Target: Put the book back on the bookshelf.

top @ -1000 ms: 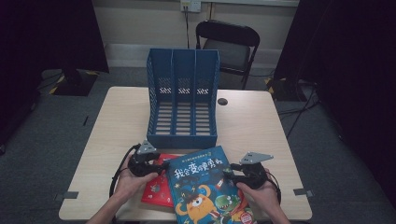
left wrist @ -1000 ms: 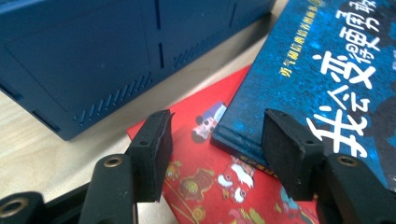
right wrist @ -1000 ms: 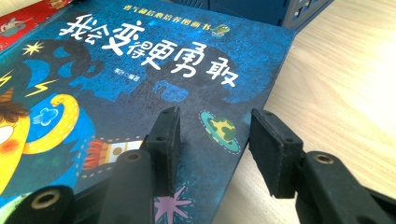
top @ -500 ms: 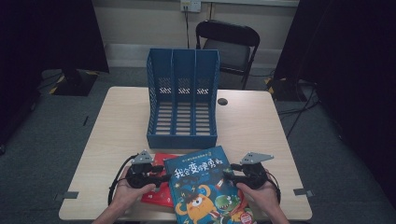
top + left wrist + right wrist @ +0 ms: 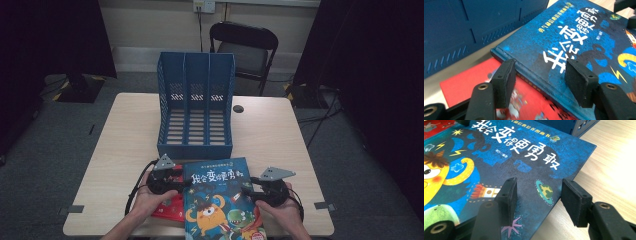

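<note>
A blue picture book (image 5: 220,200) with a cartoon monster lies at the table's near edge, overlapping a red book (image 5: 170,207). My left gripper (image 5: 182,182) is at its left spine edge. In the left gripper view its pads (image 5: 504,85) stand apart astride the spine of the blue book (image 5: 544,37), above the red book (image 5: 474,82), with no pad pressing. My right gripper (image 5: 247,189) is at the right edge. In the right gripper view its open pads (image 5: 507,195) straddle that edge of the blue book (image 5: 499,152). Both pairs of jaws have just been opening.
A blue three-slot file rack (image 5: 196,107) stands mid-table just beyond the books, open side up. A small dark disc (image 5: 238,108) lies right of it. Bare wooden table (image 5: 125,135) spreads on both sides. A black folding chair (image 5: 245,50) stands behind the table.
My left gripper has shifted nearer and rightward, up to the blue book's spine edge. The right gripper and both books have stayed put.
</note>
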The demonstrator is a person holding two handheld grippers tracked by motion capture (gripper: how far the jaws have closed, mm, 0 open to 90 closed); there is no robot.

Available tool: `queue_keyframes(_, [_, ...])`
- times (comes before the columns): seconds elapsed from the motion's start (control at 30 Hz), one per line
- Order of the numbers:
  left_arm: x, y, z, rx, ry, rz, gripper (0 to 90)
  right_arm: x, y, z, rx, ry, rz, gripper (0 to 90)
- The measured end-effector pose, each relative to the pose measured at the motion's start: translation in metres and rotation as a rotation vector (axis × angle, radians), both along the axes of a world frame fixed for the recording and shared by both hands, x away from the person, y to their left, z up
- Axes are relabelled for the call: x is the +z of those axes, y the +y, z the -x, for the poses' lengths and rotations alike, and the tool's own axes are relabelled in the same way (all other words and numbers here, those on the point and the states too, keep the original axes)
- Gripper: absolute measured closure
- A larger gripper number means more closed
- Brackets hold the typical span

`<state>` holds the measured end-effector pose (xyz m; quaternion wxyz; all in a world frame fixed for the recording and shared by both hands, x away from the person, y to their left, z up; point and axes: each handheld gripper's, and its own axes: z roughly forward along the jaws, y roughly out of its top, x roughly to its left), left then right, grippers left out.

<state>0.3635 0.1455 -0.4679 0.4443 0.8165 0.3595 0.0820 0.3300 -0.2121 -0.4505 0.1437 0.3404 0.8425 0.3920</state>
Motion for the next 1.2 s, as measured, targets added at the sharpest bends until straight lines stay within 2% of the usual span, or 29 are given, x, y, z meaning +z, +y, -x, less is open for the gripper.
queue_keyframes(0.1, [-0.002,0.000,-0.003,-0.004,-0.009,0.015,42.3,-0.001,0.000,0.001,-0.013,0.001,-0.010,45.2])
queue_keyframes(0.2, [0.000,-0.001,-0.002,0.001,-0.003,0.003,42.5,-0.002,-0.001,-0.002,-0.026,0.034,-0.033,41.1])
queue_keyframes(0.33, [0.004,-0.003,0.011,-0.042,0.021,-0.027,41.0,-0.003,-0.001,-0.004,-0.028,0.052,-0.046,38.0])
queue_keyframes(0.4, [0.004,-0.004,0.020,-0.063,0.030,-0.025,39.0,-0.004,-0.001,-0.005,-0.031,0.069,-0.059,33.5])
queue_keyframes(0.43, [0.003,-0.005,0.023,-0.061,0.027,-0.018,35.9,-0.006,-0.001,-0.007,-0.042,0.088,-0.072,30.3])
queue_keyframes(0.5, [0.003,-0.006,0.026,-0.064,0.010,-0.031,34.2,-0.007,0.000,-0.009,-0.051,0.102,-0.083,26.9])
queue_keyframes(0.67, [0.004,-0.009,0.024,-0.068,0.019,-0.042,31.8,-0.008,0.005,-0.012,-0.059,0.111,-0.074,19.5])
queue_keyframes(0.73, [0.004,-0.010,0.021,-0.063,0.027,-0.024,32.8,-0.009,0.005,-0.014,-0.067,0.126,-0.076,16.4])
queue_keyframes(0.83, [0.003,-0.015,0.016,-0.069,0.013,-0.030,32.6,-0.010,0.003,-0.017,-0.084,0.146,-0.081,11.4])
queue_keyframes(0.93, [0.003,-0.018,0.013,-0.079,0.003,-0.035,31.2,-0.012,0.001,-0.018,-0.090,0.165,-0.093,10.7])
queue_keyframes(0.97, [0.002,-0.018,0.012,-0.081,0.009,-0.021,31.3,-0.012,0.000,-0.019,-0.086,0.168,-0.098,10.3])
queue_keyframes(1.13, [0.000,-0.015,0.011,-0.080,0.011,0.009,32.4,-0.011,0.000,-0.018,-0.092,0.158,-0.092,10.6])
queue_keyframes(1.2, [0.001,-0.015,0.012,-0.084,0.006,-0.001,32.4,-0.010,0.001,-0.017,-0.094,0.151,-0.084,10.8])
